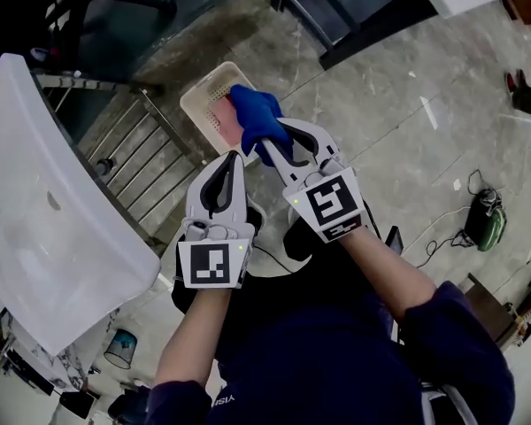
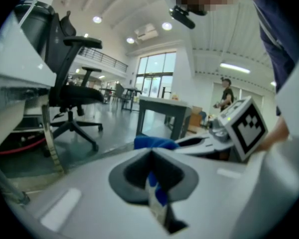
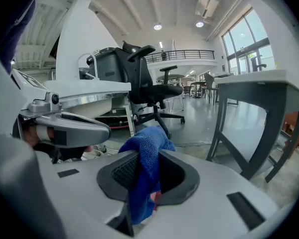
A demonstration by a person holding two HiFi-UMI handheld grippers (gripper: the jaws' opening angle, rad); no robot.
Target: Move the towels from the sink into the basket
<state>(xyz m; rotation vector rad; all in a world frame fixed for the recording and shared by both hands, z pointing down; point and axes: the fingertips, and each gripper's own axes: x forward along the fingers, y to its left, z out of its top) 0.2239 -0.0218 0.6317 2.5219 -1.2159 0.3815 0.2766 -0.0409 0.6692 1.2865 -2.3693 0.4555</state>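
My right gripper (image 1: 267, 145) is shut on a blue towel (image 1: 255, 113), which bunches above its tips and hangs over the cream slatted basket (image 1: 195, 96) on the floor. A pink towel (image 1: 219, 116) lies inside that basket. In the right gripper view the blue towel (image 3: 147, 146) fills the gap between the jaws of the right gripper (image 3: 145, 158). My left gripper (image 1: 234, 159) sits just left of it, its jaws closed tip to tip with nothing seen held. In the left gripper view, the left gripper (image 2: 150, 153) points at the blue towel (image 2: 155, 142) beyond.
A white sink unit (image 1: 44, 220) stands at the left, with a metal rack (image 1: 146, 149) beneath its edge. A dark table (image 3: 254, 93) and office chair (image 3: 149, 91) stand nearby. A green device (image 1: 487, 220) with a cable lies on the floor to the right.
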